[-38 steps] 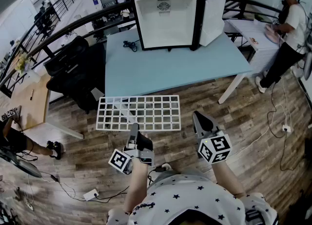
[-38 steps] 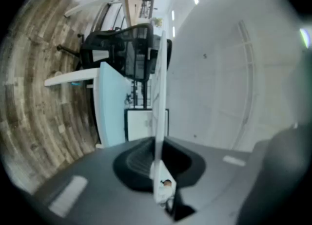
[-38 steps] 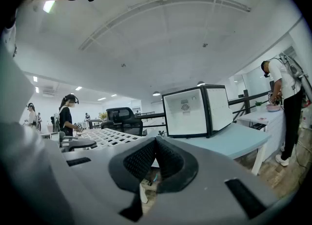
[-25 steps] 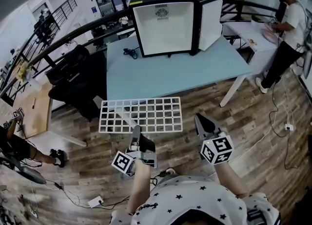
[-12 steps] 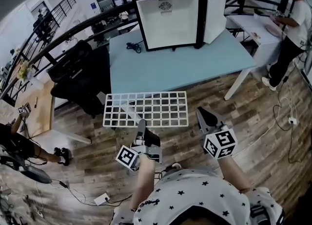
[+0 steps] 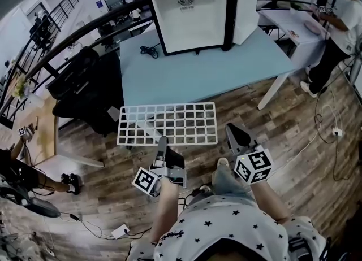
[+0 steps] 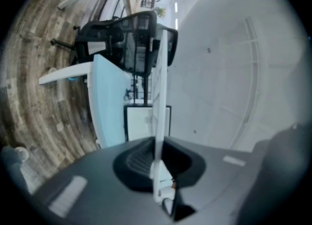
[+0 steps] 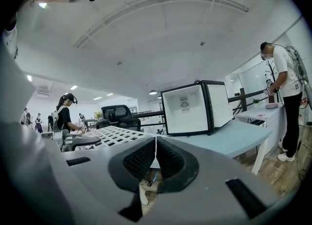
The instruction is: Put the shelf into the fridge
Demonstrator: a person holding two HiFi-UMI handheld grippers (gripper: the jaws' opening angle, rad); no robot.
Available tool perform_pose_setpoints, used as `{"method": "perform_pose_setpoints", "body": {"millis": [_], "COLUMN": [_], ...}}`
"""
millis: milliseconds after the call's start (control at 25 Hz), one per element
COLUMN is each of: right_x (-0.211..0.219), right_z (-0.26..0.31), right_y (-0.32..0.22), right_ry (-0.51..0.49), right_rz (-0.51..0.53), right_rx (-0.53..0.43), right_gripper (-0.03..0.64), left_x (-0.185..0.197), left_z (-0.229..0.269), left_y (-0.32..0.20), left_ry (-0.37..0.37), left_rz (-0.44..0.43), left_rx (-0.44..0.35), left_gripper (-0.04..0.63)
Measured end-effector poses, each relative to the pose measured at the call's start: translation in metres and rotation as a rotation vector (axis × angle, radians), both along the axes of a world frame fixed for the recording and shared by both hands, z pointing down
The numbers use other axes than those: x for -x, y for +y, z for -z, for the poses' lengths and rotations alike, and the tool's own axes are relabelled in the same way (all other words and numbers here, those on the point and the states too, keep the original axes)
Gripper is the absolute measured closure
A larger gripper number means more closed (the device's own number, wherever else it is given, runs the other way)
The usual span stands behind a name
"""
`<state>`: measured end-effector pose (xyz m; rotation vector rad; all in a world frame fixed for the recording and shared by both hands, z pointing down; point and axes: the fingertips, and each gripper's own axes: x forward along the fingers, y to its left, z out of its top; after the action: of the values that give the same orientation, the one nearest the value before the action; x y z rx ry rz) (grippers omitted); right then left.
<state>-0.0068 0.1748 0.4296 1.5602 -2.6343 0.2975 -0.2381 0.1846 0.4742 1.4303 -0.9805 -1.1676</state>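
A white wire grid shelf hangs level over the wood floor, just short of the light blue table. My left gripper is shut on the middle of the shelf's near edge. In the left gripper view the shelf shows edge-on as a white bar pinched between the jaws of the left gripper. My right gripper is to the right of the shelf, shut and empty, and the right gripper points toward the fridge. The black fridge stands on the table with a bare white inside and its door swung open to the right.
A black office chair stands left of the table, by a wooden desk. A black cable lies on the table beside the fridge. A person works at a white table at the right. Cords and a power strip lie on the floor.
Both grippers and the shelf have drifted a little toward the table, and the fridge looks nearer. The left grip on the shelf is unchanged; the right stays shut.
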Motion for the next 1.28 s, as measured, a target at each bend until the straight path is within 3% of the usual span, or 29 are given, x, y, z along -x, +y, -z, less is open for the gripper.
{"method": "perform_pose_setpoints", "body": {"millis": [560,1280], "right_x": [-0.015,-0.052], "right_z": [-0.018,-0.002], "right_y": [-0.069,-0.232], "right_ry": [-0.007,-0.031], "right_rz": [-0.027,-0.05], "right_rx": [0.017,0.013], "right_gripper": [0.595,0.595], "left_x": [-0.015,-0.057], "left_z": [-0.01,-0.002], "left_y": [-0.071,-0.237], "left_ry": [0.006,0.007], "left_rz": [-0.027,-0.076], "left_rx": [0.018,0.021], "left_gripper": [0.56,0.56]}}
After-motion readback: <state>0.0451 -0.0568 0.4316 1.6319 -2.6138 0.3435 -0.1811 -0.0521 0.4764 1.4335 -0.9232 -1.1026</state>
